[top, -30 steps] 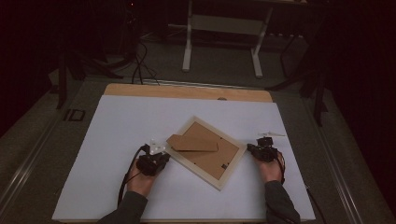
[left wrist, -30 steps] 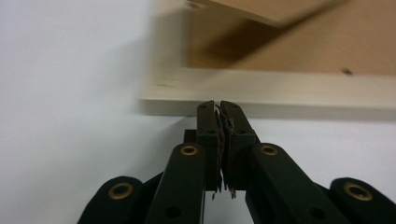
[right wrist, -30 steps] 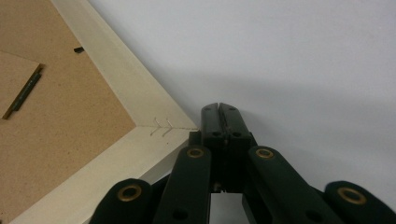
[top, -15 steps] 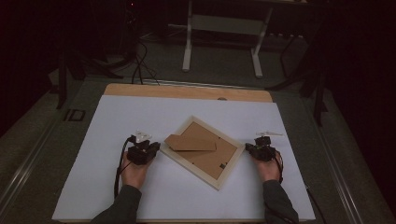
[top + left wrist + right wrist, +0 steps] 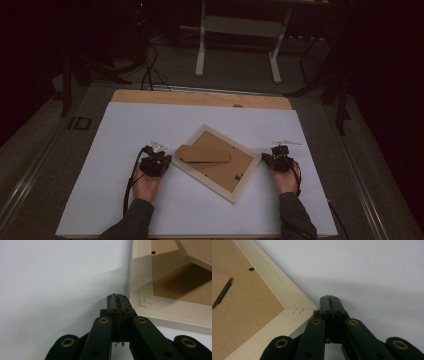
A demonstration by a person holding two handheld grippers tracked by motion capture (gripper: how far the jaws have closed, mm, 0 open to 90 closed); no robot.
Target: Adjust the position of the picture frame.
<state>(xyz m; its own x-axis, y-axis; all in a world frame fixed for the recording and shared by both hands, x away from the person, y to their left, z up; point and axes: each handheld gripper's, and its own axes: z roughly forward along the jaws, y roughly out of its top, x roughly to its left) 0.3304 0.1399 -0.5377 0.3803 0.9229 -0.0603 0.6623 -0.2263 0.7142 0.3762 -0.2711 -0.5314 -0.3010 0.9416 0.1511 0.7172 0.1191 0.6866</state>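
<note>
The frame (image 5: pixel 216 162) lies face down and skewed on the white surface (image 5: pixel 125 130), its brown backing (image 5: pixel 235 167) up and the cardboard stand (image 5: pixel 202 154) folded out over it; lying this way, its back is open to be worked on. The left gripper (image 5: pixel 162 159) sits at the frame's left corner, and in the left gripper view its jaws are pressed together with nothing between them, their tip just beside the pale rim (image 5: pixel 140 277) near the stapled mitre joint (image 5: pixel 144 302). The right gripper (image 5: pixel 277 157) sits at the opposite corner, jaws likewise closed on nothing, their tip close beside the rim's stapled corner (image 5: pixel 299 308). With a closed tip at each of two opposite corners, the pair looks set to nudge or steady the frame rather than grasp it.
</note>
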